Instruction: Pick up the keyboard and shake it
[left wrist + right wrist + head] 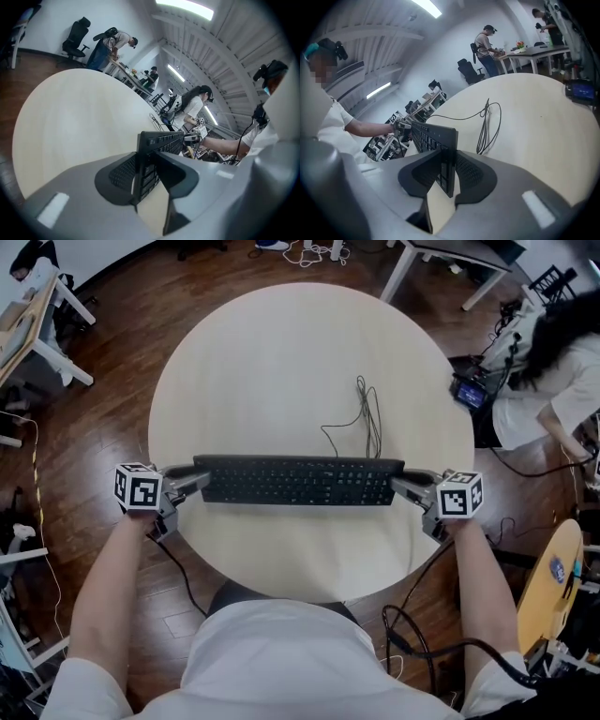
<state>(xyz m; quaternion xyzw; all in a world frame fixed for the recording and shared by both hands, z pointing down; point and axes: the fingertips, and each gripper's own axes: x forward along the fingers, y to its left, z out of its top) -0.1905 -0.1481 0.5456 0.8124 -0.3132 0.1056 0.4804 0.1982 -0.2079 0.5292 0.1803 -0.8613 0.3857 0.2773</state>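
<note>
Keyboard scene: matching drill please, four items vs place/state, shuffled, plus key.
1. keyboard
2. cable
3. left gripper
4. right gripper

a. looped on the table beyond the keyboard
b. shut on the keyboard's right end
c. black, spans between both grippers
d. shut on the keyboard's left end

Pairs: 1-c, 2-a, 3-d, 4-b

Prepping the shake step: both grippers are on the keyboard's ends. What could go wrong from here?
1. The left gripper and right gripper pinch only the short end edges of the keyboard; a hard shake could let it slip or twist out.
2. Its cable lies looped loose on the table behind; it may whip or drag.
</note>
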